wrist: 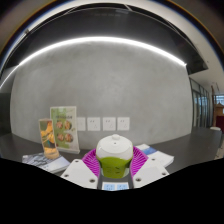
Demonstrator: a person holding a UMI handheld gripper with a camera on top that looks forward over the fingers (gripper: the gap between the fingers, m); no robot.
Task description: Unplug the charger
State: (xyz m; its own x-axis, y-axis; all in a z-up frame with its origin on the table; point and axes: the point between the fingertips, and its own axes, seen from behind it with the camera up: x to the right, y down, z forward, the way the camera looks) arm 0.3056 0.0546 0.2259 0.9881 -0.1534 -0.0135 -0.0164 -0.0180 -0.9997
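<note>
Although much of the lower view is dark, a claw [113, 172] with two white fingers [78, 172] and magenta pads [93, 160] can be made out. Between the pads a rounded white and green object [113, 155] is held, with both pads pressed against its sides, so the claw is clenched on it. Whether this object is the charger cannot be told for certain; no cord or prongs can be seen, and its underside is hidden by the fingers.

Beyond the fingers a grey wall [110, 85] is seen, and on it, just above the held object, a row of pale square plates [101, 124] that may be sockets, though their detail is too small to read. Ahead and to the left of the claw, a standing card with fruit pictures [63, 129] is seen beside another printed card [46, 133]. Flat papers [45, 158] lie near the left finger, and a booklet [152, 153] lies near the right finger. A curved strip of light [100, 42] is seen overhead.
</note>
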